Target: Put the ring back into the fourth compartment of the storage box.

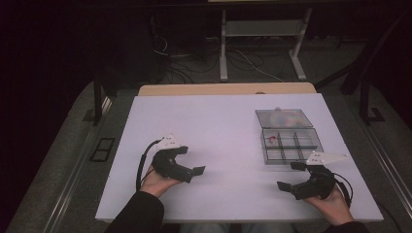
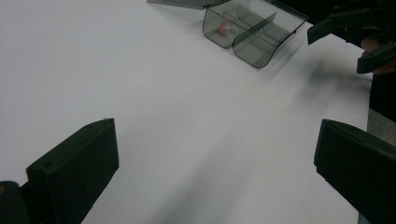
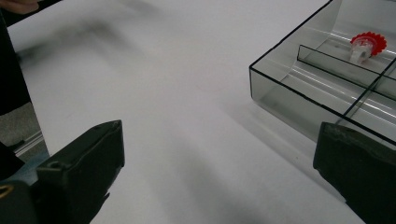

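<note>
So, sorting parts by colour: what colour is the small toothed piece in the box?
Red, clearest in the right gripper view: small toothed piece inside the clear box.

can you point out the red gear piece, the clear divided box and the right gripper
red gear piece (image 3: 368,43), right gripper view, on its toothed red disc
clear divided box (image 1: 290,157), high view, on its near rim
right gripper (image 1: 292,175), high view, midway between its open jaws

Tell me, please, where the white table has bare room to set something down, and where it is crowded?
The widest bare patch runs from the table's far edge down between the left gripper and the clear compartment box, with more bare surface between the two grippers. It is crowded at the right, where the right gripper sits close to the box and its open lid.
</note>
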Action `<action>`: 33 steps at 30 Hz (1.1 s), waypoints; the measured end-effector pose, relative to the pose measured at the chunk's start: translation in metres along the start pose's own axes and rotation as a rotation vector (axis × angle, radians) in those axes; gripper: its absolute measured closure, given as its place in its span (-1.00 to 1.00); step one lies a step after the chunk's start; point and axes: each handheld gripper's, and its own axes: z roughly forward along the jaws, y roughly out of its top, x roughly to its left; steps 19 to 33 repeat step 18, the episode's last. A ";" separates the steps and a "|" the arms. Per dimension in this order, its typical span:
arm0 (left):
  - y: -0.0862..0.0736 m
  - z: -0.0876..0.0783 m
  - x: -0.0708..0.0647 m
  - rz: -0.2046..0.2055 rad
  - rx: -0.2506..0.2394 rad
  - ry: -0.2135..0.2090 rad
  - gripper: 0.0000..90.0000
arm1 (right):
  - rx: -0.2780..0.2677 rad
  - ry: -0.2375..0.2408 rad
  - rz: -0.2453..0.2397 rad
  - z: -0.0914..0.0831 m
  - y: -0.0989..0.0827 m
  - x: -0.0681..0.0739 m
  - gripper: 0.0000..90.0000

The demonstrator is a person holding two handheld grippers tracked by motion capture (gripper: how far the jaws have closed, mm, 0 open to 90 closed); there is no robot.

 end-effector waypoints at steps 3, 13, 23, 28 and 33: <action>-0.010 -0.001 0.000 -0.016 -0.004 0.010 -1.00 | -0.001 -0.001 0.000 0.000 0.000 0.000 -0.97; -0.031 -0.006 0.004 -0.043 -0.009 0.024 -1.00 | -0.003 0.000 0.000 0.000 -0.001 0.000 -0.97; -0.039 -0.010 0.008 -0.048 -0.004 0.034 -1.00 | -0.003 0.000 0.001 0.000 -0.001 0.000 -0.97; -0.039 -0.010 0.008 -0.048 -0.004 0.034 -1.00 | -0.003 0.000 0.001 0.000 -0.001 0.000 -0.97; -0.039 -0.010 0.008 -0.048 -0.004 0.034 -1.00 | -0.003 0.000 0.001 0.000 -0.001 0.000 -0.97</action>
